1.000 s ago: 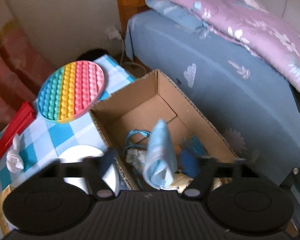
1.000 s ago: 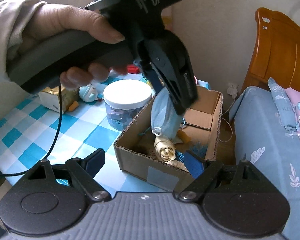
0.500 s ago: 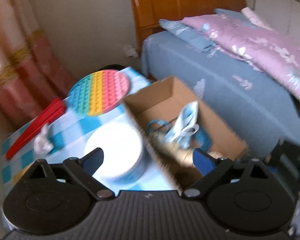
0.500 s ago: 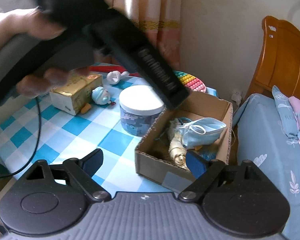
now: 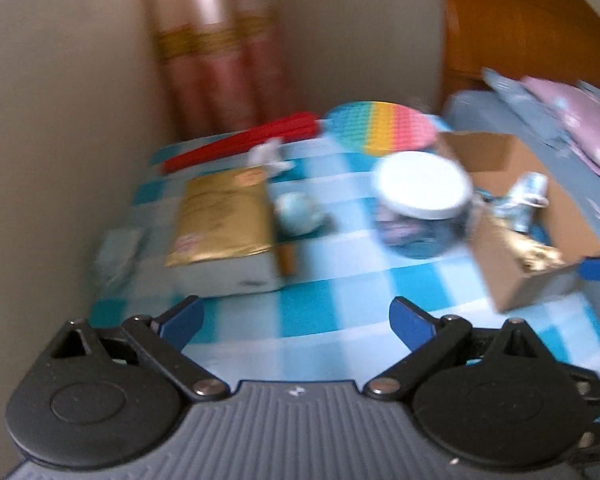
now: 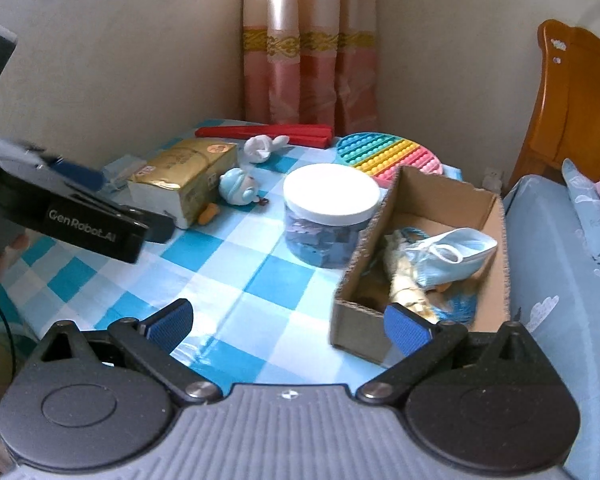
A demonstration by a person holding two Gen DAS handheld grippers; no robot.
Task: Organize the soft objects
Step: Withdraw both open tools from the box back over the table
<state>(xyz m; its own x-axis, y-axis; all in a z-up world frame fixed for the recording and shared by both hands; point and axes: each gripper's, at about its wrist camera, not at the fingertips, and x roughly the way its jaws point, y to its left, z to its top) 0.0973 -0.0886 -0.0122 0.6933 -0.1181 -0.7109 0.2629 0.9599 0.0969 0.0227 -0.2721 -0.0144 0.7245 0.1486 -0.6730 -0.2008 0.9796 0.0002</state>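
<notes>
The mask [image 6: 448, 256] lies crumpled in the box [image 6: 496, 216], on top of a pale twisted toy [image 6: 400, 284] and some blue cord; the box is the collecting place for soft things, which is why it stands open-topped at the table's edge next to the bed [image 6: 560, 280]. In your right view it sits at about 3 o'clock.

The jar [image 6: 330, 216] stands just beside the box at its 9 o'clock. Further out lie the blue toy [image 6: 238, 190], the white plush [image 6: 262, 146], the tissue pack [image 6: 184, 174] and the pop mat [image 6: 388, 156], which look like the pieces left to sort.

Your left gripper [image 5: 296, 316] is opening and has nothing between its fingers; it points across the cloth toward the pack and the blue toy, likely to choose the next piece. Your right gripper [image 6: 288, 322] is opening too, empty, and hangs over the cloth, clear of the box.
</notes>
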